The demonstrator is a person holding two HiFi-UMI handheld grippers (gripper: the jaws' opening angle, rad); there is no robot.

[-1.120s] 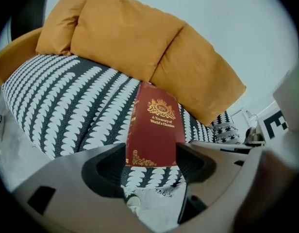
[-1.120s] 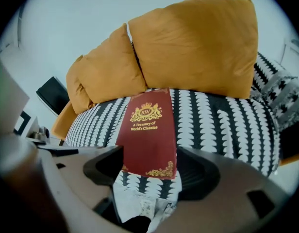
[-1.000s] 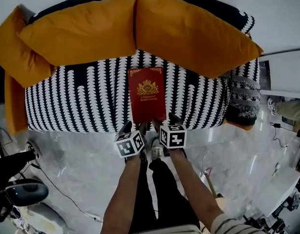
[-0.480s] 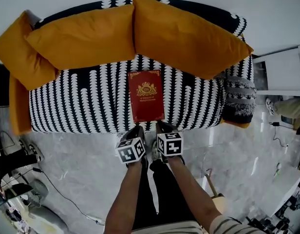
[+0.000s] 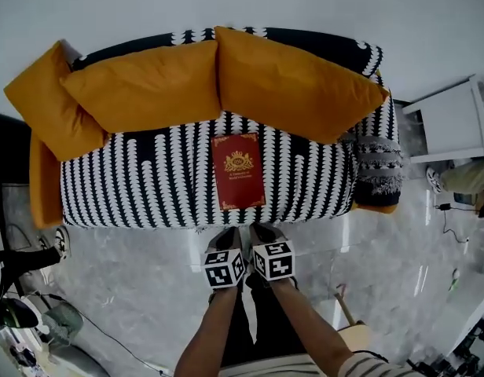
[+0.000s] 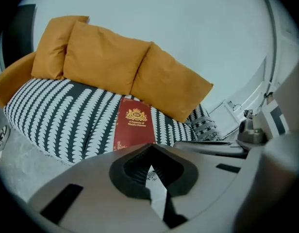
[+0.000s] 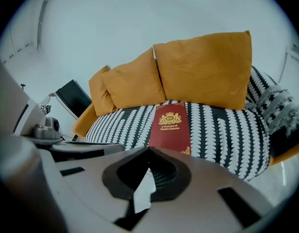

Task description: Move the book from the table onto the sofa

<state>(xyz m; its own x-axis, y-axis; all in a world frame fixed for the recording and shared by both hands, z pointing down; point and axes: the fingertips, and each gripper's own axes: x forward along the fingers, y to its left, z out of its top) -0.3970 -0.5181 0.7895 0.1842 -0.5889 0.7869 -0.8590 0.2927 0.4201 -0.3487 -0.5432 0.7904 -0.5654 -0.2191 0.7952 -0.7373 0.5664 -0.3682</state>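
**Item.** Slim dark-red book (image 5: pixel 238 171) with a gold crest and gold corner ornaments on its cover.

**Location.** Flat, cover up, on the seat of the black-and-white patterned fabric sofa (image 5: pixel 148 187). It sits at the middle of the sofa's seat, its far short edge close under the sofa's orange back cushions (image 5: pixel 297 85) and its near short edge just inside the sofa's front edge. Judged from this, the placing step looks done.

**Left claw** (image 6: pixel 150 169). Off the sofa's front edge, over the grey marbled floor (image 5: pixel 132 289) and apart from the book. Its jaws have just been closing and now meet, with nothing between them.

**Right claw** (image 7: pixel 145 174). Beside the left claw, likewise off the sofa's front edge and clear of the book. Its jaws have also just been closing, are now together and hold nothing.

**Handling notes (judgement).**
- The book is probably stiff-boarded and fairly light.
- The cover looks smooth, so it may slip under a shallow pinch.
- The soft seat should yield and let a jaw slide under an edge.
- The best hold is likely the near short edge, one claw towards each corner, to stop the book sagging or falling open.
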